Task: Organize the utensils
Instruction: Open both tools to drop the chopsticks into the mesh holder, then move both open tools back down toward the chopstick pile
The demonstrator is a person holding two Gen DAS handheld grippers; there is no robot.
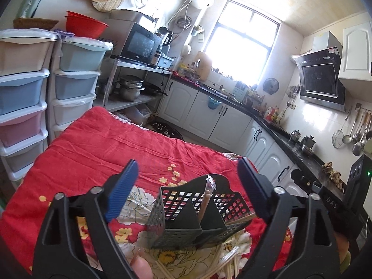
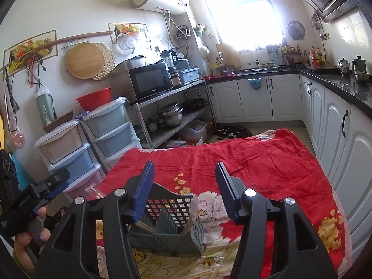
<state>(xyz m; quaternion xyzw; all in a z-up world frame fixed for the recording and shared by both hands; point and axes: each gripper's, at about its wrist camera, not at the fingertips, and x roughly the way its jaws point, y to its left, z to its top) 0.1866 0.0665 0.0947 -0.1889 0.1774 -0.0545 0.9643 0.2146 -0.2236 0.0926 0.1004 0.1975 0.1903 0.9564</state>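
Two grippers, both with jaws spread and nothing pinched: left gripper (image 1: 186, 186) wide, right gripper (image 2: 184, 190) somewhat narrower. Between and below them, a dark slotted utensil holder (image 1: 197, 216) on the red flowered cloth (image 1: 104, 153) of the worktop, near its front edge. Already standing inside: one wrapped chopstick pair (image 1: 207, 200) leaning in a middle compartment, another chopstick (image 2: 145, 226) angled across a side compartment. Still loose on the cloth at the front edge, just before the holder: a scatter of chopsticks (image 1: 223, 262) (some in clear wrappers, count hard to tell).

Best handling for the next pick, as a judgement:
- Reach down to the loose pile, not the holder; take one pair at a time.
- Pinch near the middle of the sticks, so neither end droops.
- Tip the sticks upright before lowering, then aim for a compartment, clear of the dividers.
- Steady the holder's wall with the free gripper (light plastic, likely to slide or tip on soft cloth).
- Release only once the lower ends touch bottom.
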